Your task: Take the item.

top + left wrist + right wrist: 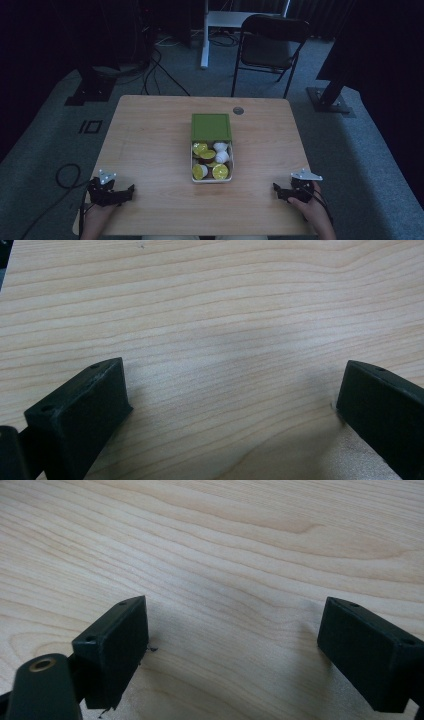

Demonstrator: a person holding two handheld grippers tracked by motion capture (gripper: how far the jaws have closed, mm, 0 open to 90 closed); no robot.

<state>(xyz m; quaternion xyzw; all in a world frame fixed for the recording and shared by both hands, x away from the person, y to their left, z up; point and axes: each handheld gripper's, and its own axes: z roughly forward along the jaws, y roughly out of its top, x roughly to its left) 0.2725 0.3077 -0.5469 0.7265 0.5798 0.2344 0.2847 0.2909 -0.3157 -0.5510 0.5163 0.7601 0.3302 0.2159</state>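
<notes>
The box stands in the middle of the table, with its green lid just behind it, so the round pieces inside are free to reach. The left gripper and right gripper rest at the near corners, well apart from the box. The jaws of both are wide apart and hold nothing, probably ready for a start.

Box mid-table – capsules, probably, in near half; chair behind table.
</notes>
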